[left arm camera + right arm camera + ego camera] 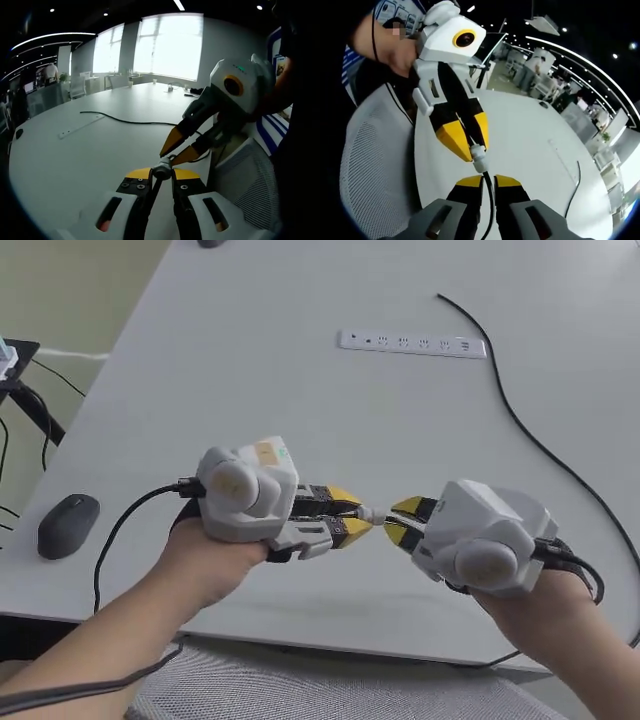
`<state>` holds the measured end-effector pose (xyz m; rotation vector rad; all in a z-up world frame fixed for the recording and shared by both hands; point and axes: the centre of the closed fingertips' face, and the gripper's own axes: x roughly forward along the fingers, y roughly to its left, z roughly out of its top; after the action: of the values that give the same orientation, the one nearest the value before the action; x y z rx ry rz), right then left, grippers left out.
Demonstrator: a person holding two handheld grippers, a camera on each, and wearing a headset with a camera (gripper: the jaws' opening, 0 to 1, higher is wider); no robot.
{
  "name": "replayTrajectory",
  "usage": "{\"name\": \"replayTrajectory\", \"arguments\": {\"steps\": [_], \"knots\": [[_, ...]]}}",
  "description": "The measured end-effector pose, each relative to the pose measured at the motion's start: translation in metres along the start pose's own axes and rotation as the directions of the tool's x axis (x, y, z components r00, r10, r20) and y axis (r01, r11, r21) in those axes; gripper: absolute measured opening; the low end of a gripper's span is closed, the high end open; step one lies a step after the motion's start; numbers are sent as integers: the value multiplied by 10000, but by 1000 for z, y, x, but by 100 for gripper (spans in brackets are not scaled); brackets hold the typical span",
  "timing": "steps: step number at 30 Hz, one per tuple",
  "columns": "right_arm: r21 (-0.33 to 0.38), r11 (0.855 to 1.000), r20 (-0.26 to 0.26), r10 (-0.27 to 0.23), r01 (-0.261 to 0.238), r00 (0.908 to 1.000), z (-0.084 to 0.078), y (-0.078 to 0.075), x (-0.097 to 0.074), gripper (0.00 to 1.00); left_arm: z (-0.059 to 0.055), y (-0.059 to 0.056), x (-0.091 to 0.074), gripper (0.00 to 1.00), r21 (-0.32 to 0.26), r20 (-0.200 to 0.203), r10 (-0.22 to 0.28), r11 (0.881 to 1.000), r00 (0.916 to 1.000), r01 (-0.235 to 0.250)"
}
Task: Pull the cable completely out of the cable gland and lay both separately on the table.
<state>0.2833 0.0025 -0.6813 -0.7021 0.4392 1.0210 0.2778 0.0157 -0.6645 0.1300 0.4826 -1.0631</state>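
Both grippers are up off the table, nose to nose in front of me. My left gripper is clenched on the cable gland. In the left gripper view the small pale gland sits right at the tips, filling the gap between my two yellow pads. It's at the very end of the jaws, not deep in them.

My right gripper comes in from the other side, its tips just beside the gland. In the right gripper view the black cable leaves the gland's end and runs straight down the slot between my right jaws, back toward my hand. Those jaws are drawn in narrow around the cable, but I can't tell whether they actually pinch it.

The cable goes into the gland, so the two are joined. Both hang in the air above the near edge of the table, and neither is lying on it.

On the tabletop well beyond the grippers there's a white power strip, with a long black cord curving down the right side. A dark mouse sits off to my left near the table edge. A grey mesh chair back is just under my hands.
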Motion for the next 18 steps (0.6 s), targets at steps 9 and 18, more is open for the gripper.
{"name": "replayTrajectory", "arguments": {"steps": [9, 18], "knots": [[71, 9999, 200, 117, -118, 9997, -1, 2, -2, 1, 2, -5, 2, 15, 110, 33, -95, 9999, 9999, 95], [995, 9950, 420, 50, -92, 9991, -3, 1, -5, 1, 4, -8, 1, 15, 131, 86, -99, 9999, 9999, 98]]}}
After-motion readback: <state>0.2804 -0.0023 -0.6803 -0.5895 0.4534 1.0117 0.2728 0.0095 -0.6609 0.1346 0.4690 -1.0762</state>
